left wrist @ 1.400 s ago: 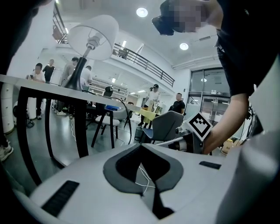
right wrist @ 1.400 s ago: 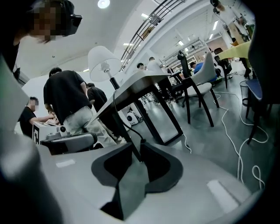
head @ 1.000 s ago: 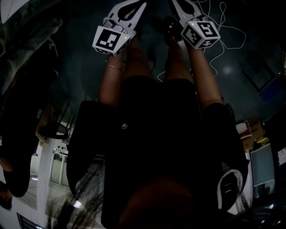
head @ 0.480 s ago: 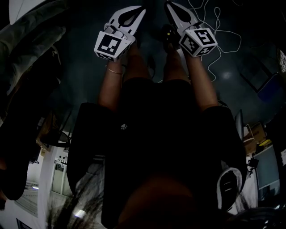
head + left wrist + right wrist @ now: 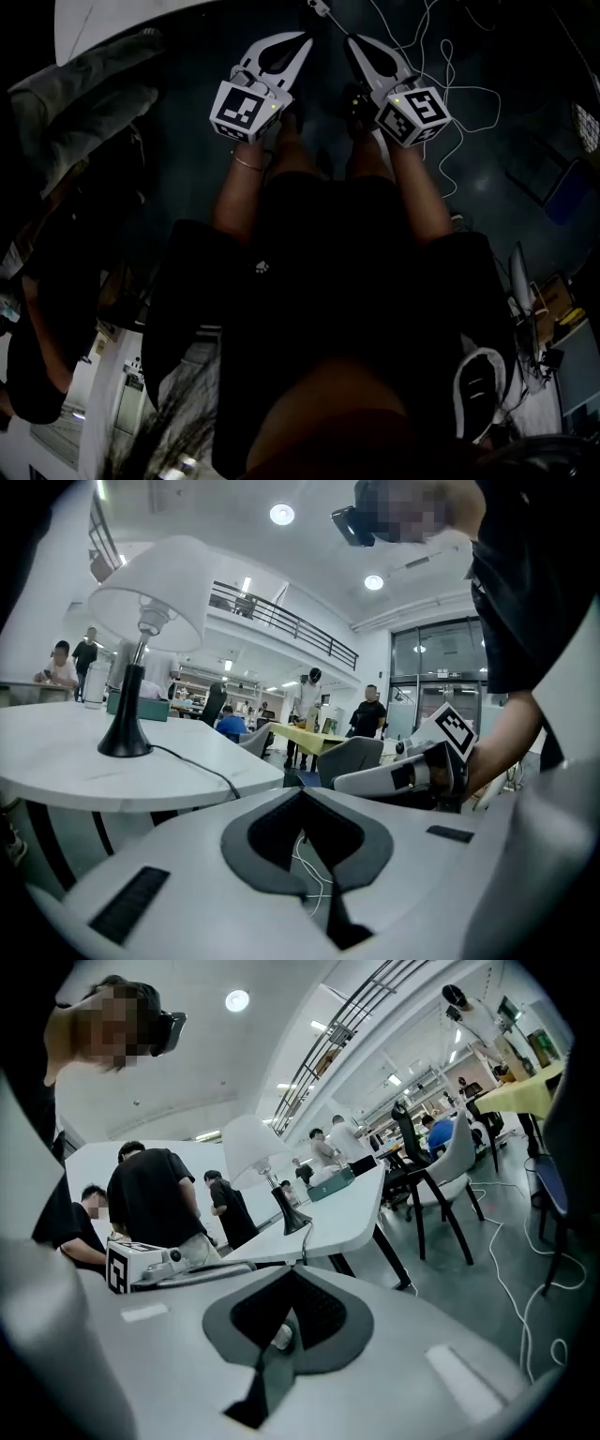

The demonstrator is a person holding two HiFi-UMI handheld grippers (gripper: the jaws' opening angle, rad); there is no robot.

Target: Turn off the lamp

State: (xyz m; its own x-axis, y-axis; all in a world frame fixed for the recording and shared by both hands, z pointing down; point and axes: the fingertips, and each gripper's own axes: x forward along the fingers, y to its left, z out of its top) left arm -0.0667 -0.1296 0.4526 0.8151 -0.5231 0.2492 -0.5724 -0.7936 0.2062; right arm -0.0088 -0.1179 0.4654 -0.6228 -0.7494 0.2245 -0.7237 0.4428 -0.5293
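Lamp [image 5: 155, 588] upright on the white desk [image 5: 56, 761].
Left gripper [image 5: 307, 37] and right gripper [image 5: 350, 39], well apart from the lamp: fingers clenched, seemingly empty.

A white table [image 5: 56, 761] stands in a bright hall. White cables [image 5: 450, 94] trail over the dark floor [image 5: 525, 103]. People [image 5: 370, 710] stand behind, near chairs [image 5: 455, 1162].

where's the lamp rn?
Left gripper view, upper left: the lamp stands on the white table, its black cord trailing right toward the table's edge. Right gripper view shows it left of centre on that table.
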